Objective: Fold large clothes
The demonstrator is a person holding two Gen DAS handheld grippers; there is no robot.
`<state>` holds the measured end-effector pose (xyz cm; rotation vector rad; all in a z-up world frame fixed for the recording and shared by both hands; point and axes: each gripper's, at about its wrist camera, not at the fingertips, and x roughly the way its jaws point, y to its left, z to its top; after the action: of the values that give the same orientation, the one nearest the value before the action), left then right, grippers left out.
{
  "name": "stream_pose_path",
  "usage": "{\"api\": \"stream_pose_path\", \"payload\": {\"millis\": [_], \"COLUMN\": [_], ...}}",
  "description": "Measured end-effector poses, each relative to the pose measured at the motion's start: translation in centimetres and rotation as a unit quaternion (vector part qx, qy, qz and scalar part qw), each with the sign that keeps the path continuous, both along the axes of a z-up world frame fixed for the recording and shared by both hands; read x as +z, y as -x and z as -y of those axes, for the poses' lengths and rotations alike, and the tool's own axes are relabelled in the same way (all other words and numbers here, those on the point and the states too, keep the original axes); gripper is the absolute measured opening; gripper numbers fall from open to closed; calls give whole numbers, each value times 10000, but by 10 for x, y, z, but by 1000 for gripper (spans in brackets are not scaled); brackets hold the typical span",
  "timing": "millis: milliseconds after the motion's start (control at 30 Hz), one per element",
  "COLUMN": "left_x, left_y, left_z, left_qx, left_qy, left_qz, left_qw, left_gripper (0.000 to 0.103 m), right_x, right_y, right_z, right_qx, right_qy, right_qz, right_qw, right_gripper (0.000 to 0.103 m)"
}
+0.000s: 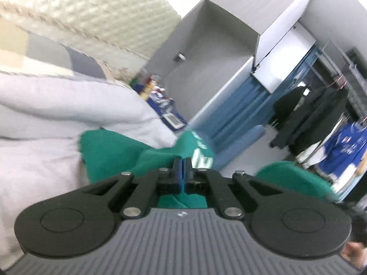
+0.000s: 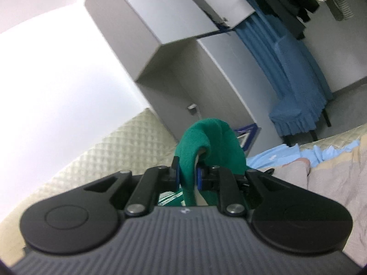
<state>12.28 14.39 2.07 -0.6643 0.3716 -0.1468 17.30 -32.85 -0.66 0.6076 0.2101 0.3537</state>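
A green garment (image 1: pixel 119 146) with white lettering lies bunched on a pale grey bedspread (image 1: pixel 45 119) in the left wrist view. My left gripper (image 1: pixel 183 163) is shut, its jaws pressed together on a thin edge of that green cloth, which also shows below the fingers. In the right wrist view a thick fold of the green garment (image 2: pixel 206 137) loops up over my right gripper (image 2: pixel 187 171), which is shut on it, the cloth bulging between the blue pads. Both views are tilted and blurred.
A quilted cream headboard (image 1: pixel 103 11) stands behind the bed. Grey cabinets (image 2: pixel 160 18), a blue curtain (image 2: pixel 286 68) and hanging dark clothes (image 1: pixel 309 110) line the room. A light blue garment (image 2: pixel 275 155) and beige cloth (image 2: pixel 332 183) lie on the bed at right.
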Motion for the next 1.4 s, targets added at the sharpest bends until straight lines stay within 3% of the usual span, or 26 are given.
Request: {"api": "stream_pose_path", "payload": {"millis": [100,333,533,600,733,800,867,900,933,1067,1200,1267,1400], "left_x": [-15,-30,-57,-66,-69,-63,-53,-47,-39,-16,-4,-10,-38], "left_y": [8,0,-29,-31,-19,-7,9,18,29,65,83,84,73], "left_z": [-12,-57,-71,-72,-71,-68,-65,-63,-61,-42,0,25,69], "left_qx": [233,846,960,834,748,696,708,758,815,636,258,-27,-638], "left_qy": [-110,-50,-353,-325,-232,-194,-193,-227,-287,-228,-212,-23,466], "left_qz": [-349,-762,-1441,-1614,-1541,-1425,-1311,-1257,-1144,-820,-647,-729,-977], "left_qw": [9991,9935,9843,9828,9849,9872,9887,9889,9897,9943,9973,9973,9921], "left_gripper": [1,1,2,2,4,9,34,56,60,61,61,61,61], "right_x": [-3,-41,-103,-111,-99,-89,-81,-74,-67,-49,-49,-55,-67], "right_y": [33,88,96,99,105,122,136,144,145,142,109,92,61], "right_z": [-9,-35,-48,-47,-47,-44,-33,-28,-24,-13,-16,-19,-29], "right_qx": [112,158,305,450,629,771,854,866,852,628,521,573,561], "right_qy": [122,177,180,147,403,453,491,536,579,724,651,385,326], "right_qz": [-162,-1225,-2742,-2975,-2924,-2844,-2711,-2607,-2508,-2025,-1924,-1970,-2091], "right_qw": [9997,9922,9610,9536,9534,9545,9575,9600,9625,9746,9778,9780,9757], "right_gripper": [16,17,19,21,35,63,67,67,67,74,74,74,74]}}
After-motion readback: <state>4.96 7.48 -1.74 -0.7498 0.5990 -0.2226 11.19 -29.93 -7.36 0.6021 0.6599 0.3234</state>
